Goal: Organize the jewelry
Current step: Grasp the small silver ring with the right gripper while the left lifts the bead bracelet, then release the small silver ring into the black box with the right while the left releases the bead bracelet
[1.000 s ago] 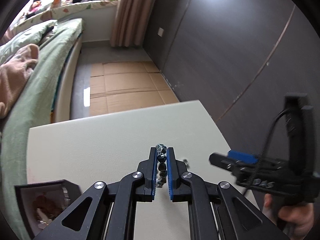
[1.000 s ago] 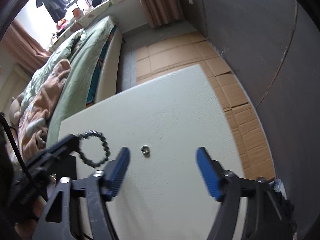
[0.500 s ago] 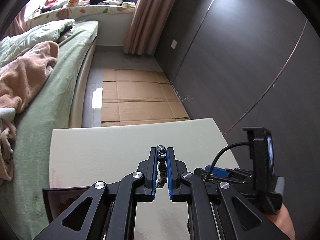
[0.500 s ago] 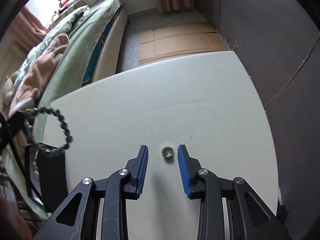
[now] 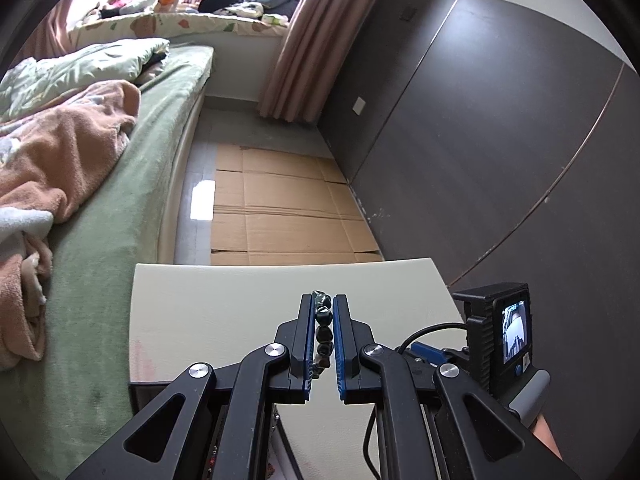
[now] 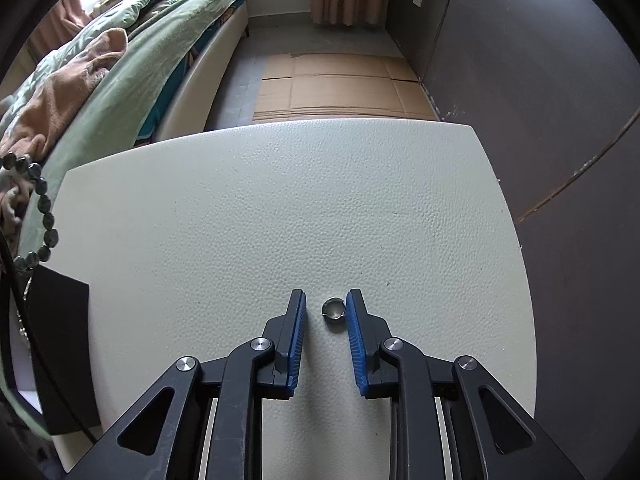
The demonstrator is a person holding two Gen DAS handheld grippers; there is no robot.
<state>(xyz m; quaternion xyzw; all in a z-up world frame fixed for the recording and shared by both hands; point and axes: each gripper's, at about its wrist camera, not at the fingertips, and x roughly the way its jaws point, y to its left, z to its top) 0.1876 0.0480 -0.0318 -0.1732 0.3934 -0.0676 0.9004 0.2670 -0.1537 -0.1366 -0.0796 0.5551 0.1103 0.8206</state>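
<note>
**Two tools, two jewelry pcs on/over the desk**

Count: 1 bead bracelet [image 5: 322, 326], 1 small metal ring [image 6: 333, 309], 1 dark box [image 6: 60, 348], 2 tools.

Left tool [image 5: 322, 312]: clamped tight on the bracelet; dark beads run in a line btwn the blue pads [image 5: 308, 344], top bead poking just past the tips. In the right wrist view the rest of the loop hangs free at far left, over the desk [image 6: 280, 208] edge, above the box.

Right tool [image 6: 325, 312]: pointing steeply down at the desk, jaws closing w/ the ring btwn them. Ring lies flat on the desk, touching or nearly touching the right-side pad [image 6: 354, 320]; clear gap to the left pad. Not yet pinched.

Box: sits at the near-left desk corner, directly under the left tool; interior mostly hidden by the tool's arms, contents can't be made out.

Around: right tool's body w/ small lit screen [image 5: 516, 330] shows to the right of the left tool, a bit of the person's hand [image 5: 546, 432] below it. Beyond the desk: flattened cardboard [image 6: 340, 84] on the floor, bed [image 5: 120, 168] w/ green cover and peach blanket to the left, dark wall panels [image 5: 500, 140] to the right, curtain [image 5: 308, 40] at the far end.

Nothing on the desk btwn the ring and the far edge.
</note>
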